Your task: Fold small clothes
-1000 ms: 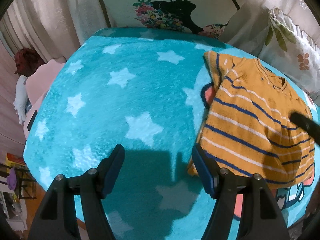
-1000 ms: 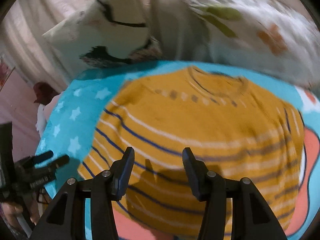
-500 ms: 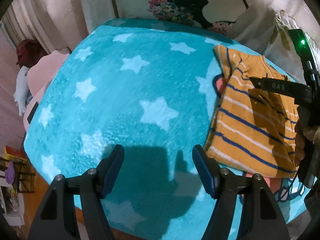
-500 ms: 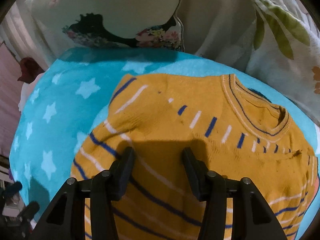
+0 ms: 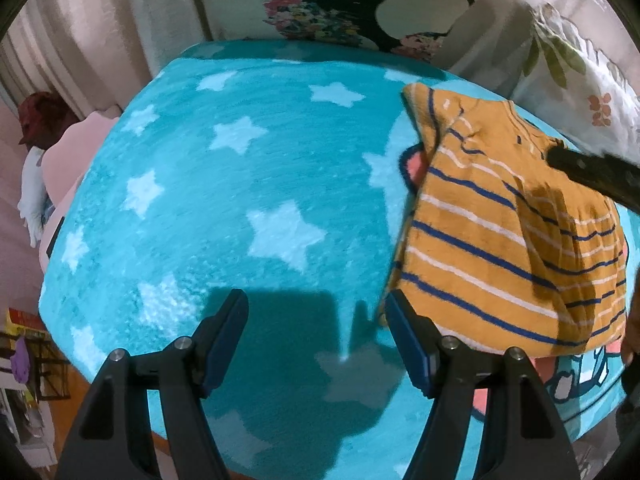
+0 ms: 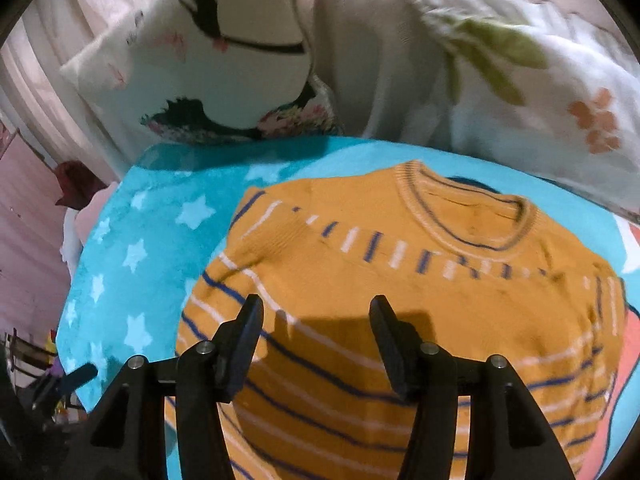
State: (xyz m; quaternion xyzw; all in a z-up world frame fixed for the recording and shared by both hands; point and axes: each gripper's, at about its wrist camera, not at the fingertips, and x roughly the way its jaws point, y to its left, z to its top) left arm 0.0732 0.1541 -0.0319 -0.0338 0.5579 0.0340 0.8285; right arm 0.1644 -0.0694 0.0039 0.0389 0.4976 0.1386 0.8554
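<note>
- orange striped sweater is laid flat on the turquoise star blanket, collar twd the pillows; sides look folded in.
- left hand-held gripper is held spread over bare blanket, just beside the sweater's lower corner; nothing is pinched.
- right hand-held gripper is held above the sweater's middle, jaws opening, no cloth seen betw. them.
- its black finger is seen over the sweater in the left view.

Left gripper at the frame's bottom centre, jaws apart and empty, pointing steeply down; right gripper bottom centre of its view, jaws opening, nothing between them.
</note>
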